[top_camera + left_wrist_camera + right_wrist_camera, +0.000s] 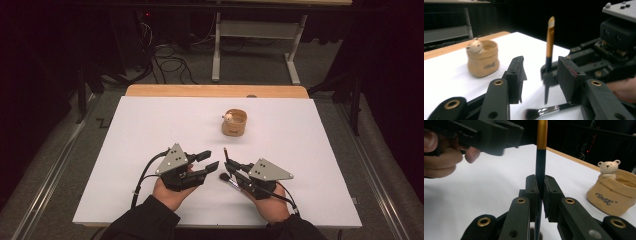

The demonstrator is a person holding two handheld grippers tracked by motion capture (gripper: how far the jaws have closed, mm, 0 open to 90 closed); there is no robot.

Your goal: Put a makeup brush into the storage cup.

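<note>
My right gripper (231, 165) (541, 187) is shut on a thin black-and-gold brush (225, 153) (549, 45) (541, 147). The brush stands nearly upright between the jaws, pale tip up. A second brush (227, 180) (544, 111), with dark bristles and a silver ferrule, lies flat on the white table under that gripper. My left gripper (209, 162) (541, 71) is open, jaws wide apart. It points at the held brush from the left, close but not touching. A tan sack-shaped pot (234, 123) (482, 58) (616, 192) with a small bear on its rim stands farther back.
The white tabletop (150, 130) ends in a wooden strip (215, 91) at the far edge. Beyond it, cables (170, 62) lie on the floor beside a white desk frame (255, 35). Both hands rest near the table's front edge.
</note>
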